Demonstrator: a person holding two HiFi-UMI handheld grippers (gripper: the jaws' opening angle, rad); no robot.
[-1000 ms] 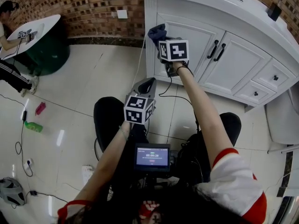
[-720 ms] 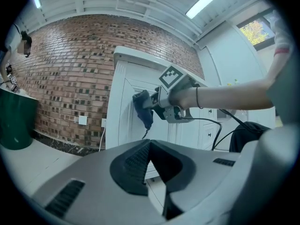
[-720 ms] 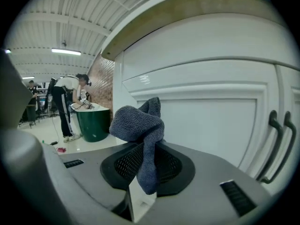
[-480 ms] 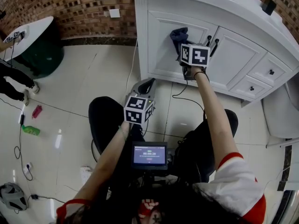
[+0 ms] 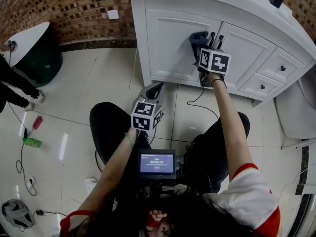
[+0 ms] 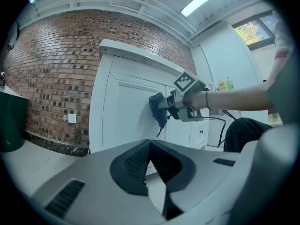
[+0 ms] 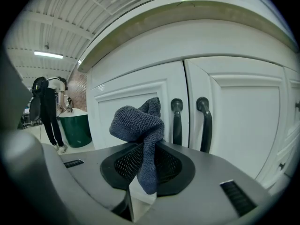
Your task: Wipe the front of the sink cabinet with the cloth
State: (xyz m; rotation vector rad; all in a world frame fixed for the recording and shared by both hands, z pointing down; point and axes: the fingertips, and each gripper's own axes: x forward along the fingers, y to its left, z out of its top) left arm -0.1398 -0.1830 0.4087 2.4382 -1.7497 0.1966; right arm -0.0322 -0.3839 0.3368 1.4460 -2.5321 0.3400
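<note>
Brick wall [image 5: 74, 9], rough and dark red, backs a glossy floor [image 5: 98, 78] of pale tiles. Against the wall stands the sink cabinet [image 5: 249, 51]: white, smooth-painted, with recessed panel doors and a thick rounded top edge.

Right gripper [image 7: 144, 165]: clenched on the cloth [image 7: 138, 123], a dark blue-grey fabric of coarse weave. It is bunched into a lump above the jaws, with one tail hanging down between them. The cloth sits directly ahead of this gripper, at the right side of the left door [image 5: 168, 43], just left of the two black bar handles [image 7: 177, 121].

Left gripper [image 6: 149, 149]: jaws closed together with nothing between them, held low and well apart from the cabinet.

Change noted: one second ago the cloth was at the door's upper left corner, and half a second ago near its upper right. It now lies just beside the handles. The left gripper has not shifted.

View differences: only the left gripper view looks side-on, and it shows the cloth pressed against the door face. Only the right gripper view shows the cloth's weave. Off to that gripper's left it also shows a person [image 7: 47, 111] in dark clothes beside a green desk [image 7: 77, 125]. Only the head view shows a small lit screen [image 5: 157, 164] below the left gripper.
</note>
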